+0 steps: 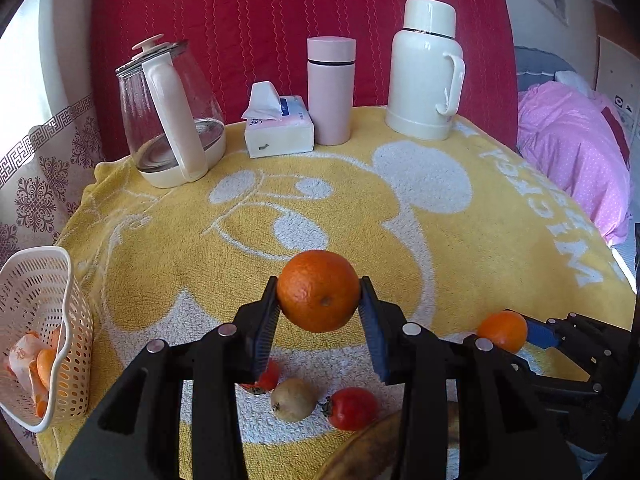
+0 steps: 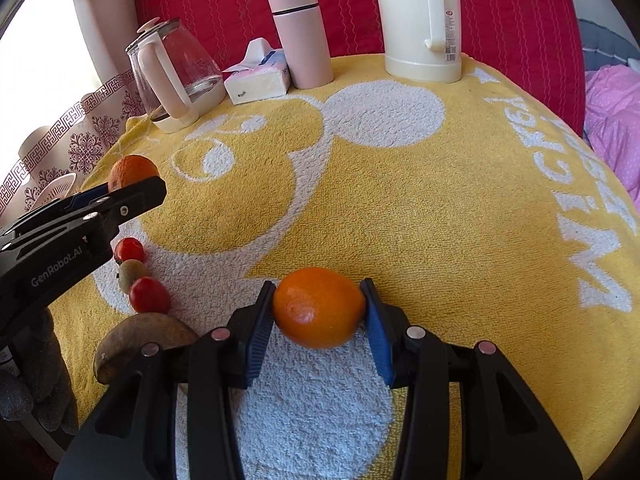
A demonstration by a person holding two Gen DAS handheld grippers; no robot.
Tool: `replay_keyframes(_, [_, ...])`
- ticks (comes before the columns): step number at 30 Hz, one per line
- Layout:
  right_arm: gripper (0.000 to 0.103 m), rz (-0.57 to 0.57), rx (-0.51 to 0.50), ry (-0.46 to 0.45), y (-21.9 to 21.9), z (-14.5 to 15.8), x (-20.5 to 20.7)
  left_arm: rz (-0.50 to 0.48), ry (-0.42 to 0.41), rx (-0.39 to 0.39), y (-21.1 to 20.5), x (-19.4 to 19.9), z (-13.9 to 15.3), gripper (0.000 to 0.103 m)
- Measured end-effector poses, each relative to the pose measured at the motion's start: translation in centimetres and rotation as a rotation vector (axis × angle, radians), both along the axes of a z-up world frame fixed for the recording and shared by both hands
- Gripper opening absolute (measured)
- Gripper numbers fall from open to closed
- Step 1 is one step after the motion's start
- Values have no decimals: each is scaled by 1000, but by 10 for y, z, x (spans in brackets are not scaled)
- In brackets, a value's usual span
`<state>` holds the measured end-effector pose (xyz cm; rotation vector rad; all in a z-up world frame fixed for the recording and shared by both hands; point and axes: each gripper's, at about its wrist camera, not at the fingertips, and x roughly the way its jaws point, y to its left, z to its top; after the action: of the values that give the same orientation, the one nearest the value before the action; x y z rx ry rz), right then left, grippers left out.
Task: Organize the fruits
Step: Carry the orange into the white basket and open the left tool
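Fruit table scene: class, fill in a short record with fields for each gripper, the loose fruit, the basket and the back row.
left gripper: shut on a round orange, lifted off the yellow towel
right gripper: shut on a second round orange
loose fruit: two red tomatoes, brown kiwi, browned banana
white perforated basket: holds orange pieces
back row: glass kettle, tissue pack, pink tumbler, cream thermos

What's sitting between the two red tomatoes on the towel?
A brownish kiwi lies between the far tomato and the near tomato, the three in a tight row on the towel. The right wrist view shows it best.
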<state>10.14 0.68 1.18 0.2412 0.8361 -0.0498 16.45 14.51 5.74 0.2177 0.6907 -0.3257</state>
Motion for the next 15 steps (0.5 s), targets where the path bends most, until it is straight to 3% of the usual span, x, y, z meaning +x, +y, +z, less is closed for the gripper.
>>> replay_keyframes(15, [43, 1, -3, 0, 0, 1, 1, 104, -94, 7, 32, -14, 19, 40])
